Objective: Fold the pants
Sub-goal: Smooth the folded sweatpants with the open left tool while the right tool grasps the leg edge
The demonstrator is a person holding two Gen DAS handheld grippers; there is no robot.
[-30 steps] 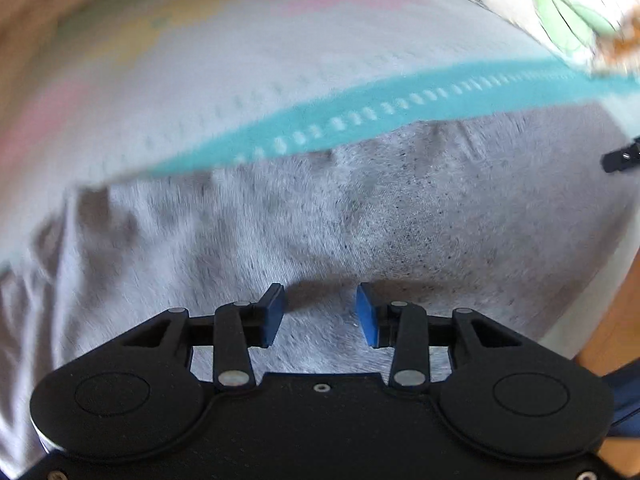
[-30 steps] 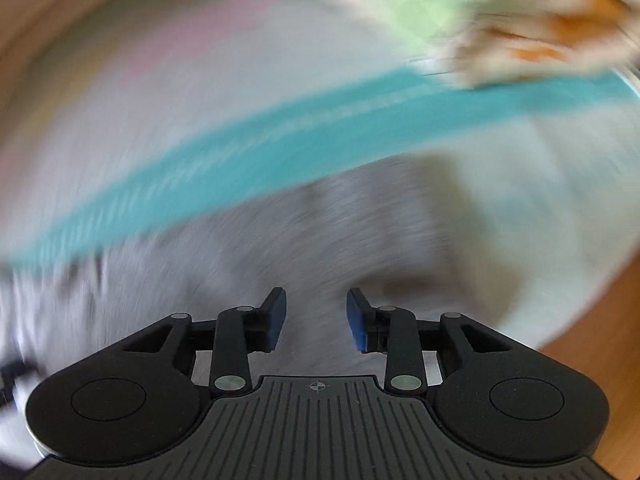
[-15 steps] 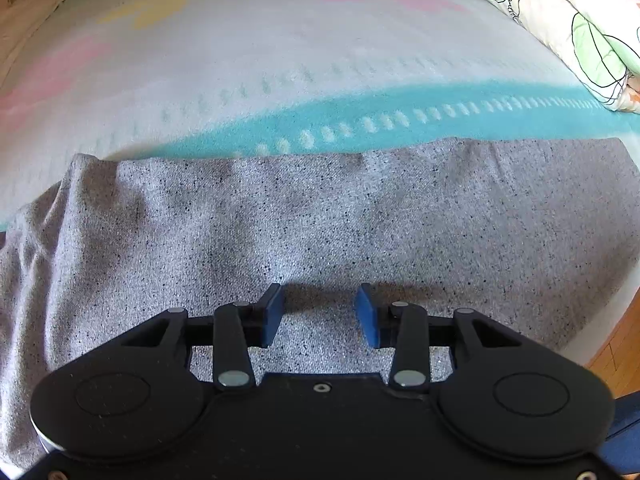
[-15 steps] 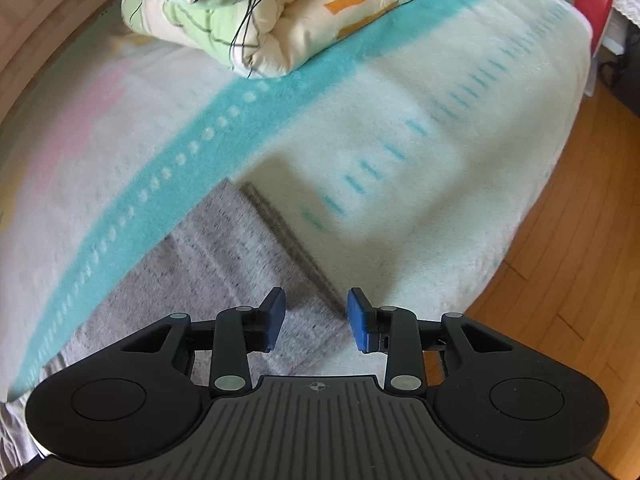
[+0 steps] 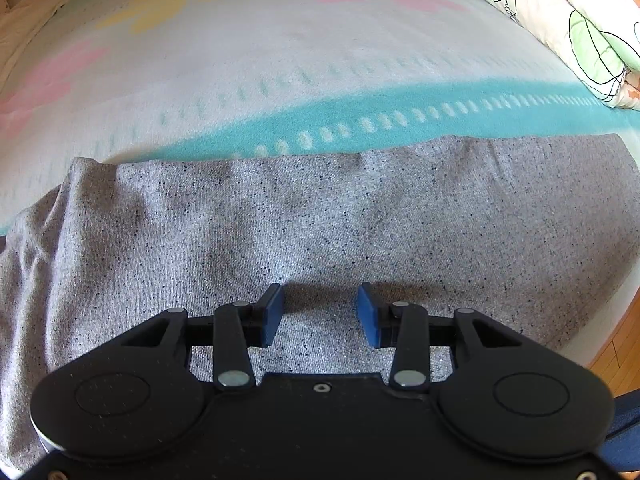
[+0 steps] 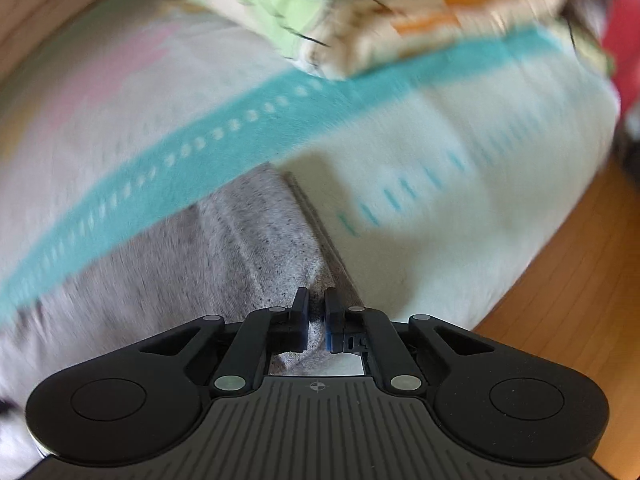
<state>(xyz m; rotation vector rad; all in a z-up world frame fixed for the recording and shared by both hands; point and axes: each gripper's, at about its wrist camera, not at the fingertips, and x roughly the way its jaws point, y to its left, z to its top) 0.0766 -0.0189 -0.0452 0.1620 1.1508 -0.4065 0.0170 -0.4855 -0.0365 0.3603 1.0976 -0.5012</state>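
Grey speckled pants (image 5: 320, 220) lie flat across the bed, their far edge along a teal stripe. My left gripper (image 5: 320, 312) hangs just above the cloth, open, with nothing between its blue pads. In the right wrist view the pants (image 6: 248, 232) end at a hem running toward the bed's corner. The jaws of my right gripper (image 6: 316, 312) are closing at that hem, and a pinch of grey cloth sits between the pads, pulled up into a small ridge.
The bed blanket (image 5: 280, 60) is pale with pink and yellow patches. A folded floral quilt (image 6: 360, 12) lies at the far side, also seen as the quilt (image 5: 580, 20) at upper right. Wooden floor (image 6: 560, 280) begins right of the mattress edge.
The right gripper's jaws have come together on the pants' hem, and the cloth there has bunched up. The left gripper stays open over the same spot.
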